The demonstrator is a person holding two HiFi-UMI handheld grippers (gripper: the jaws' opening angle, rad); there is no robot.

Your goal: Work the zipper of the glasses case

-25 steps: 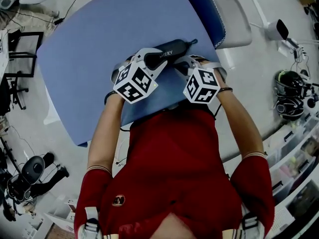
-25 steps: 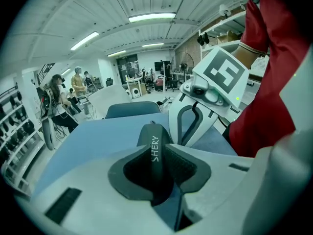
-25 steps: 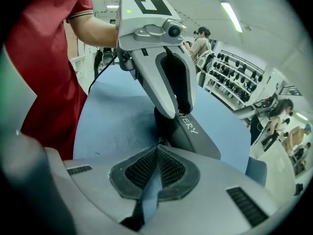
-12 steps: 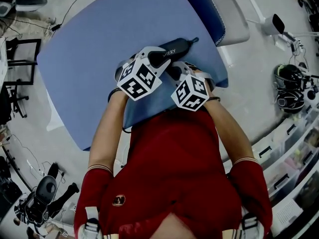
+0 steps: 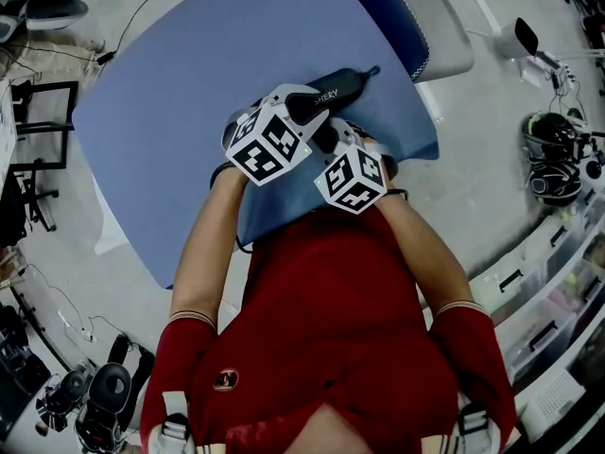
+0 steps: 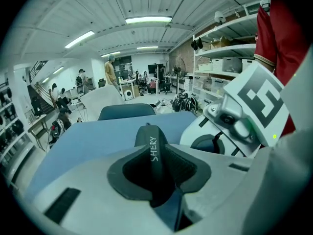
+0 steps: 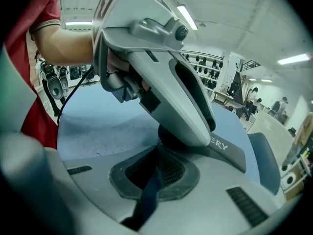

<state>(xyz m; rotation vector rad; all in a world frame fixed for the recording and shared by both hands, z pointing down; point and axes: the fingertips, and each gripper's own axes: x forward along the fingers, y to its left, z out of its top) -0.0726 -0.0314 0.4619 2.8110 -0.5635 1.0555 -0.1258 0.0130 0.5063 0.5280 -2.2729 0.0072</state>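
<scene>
Lettering sets the views apart: on the slim black glasses case (image 6: 152,148) my left gripper view reads the white word "SHERY" whole, the head view shows only "HERY" beyond the jaw, and my right gripper view just "ERY". My left hand-held gripper (image 6: 154,166) is clamped across that case, with a dark ribbed pad pressing on each side. The case lies on the blue cloth-covered counter (image 5: 180,112), on the part nearest my red shirt (image 5: 331,320), its thin tail pointing away from me. My right hand-held gripper (image 7: 157,148) has its jaws drawn together, tips right at the near end of the case. I cannot tell whether they pinch the zipper tab there, because the grey body of the left one crosses just above that spot. In the head view the two black-and-white marker cubes (image 5: 265,148) sit side by side and hide the near half of the case. Only the left gripper view opens onto the room: white ceiling strip lights (image 6: 148,19), white shelves of storage boxes (image 6: 230,58), a dark blue chair back (image 6: 127,111) past the counter's far edge, and people (image 6: 111,72) standing well beyond. The head view alone shows a grey padded chair (image 5: 444,26) beyond the counter and dark headsets (image 5: 553,159) on the floor.
</scene>
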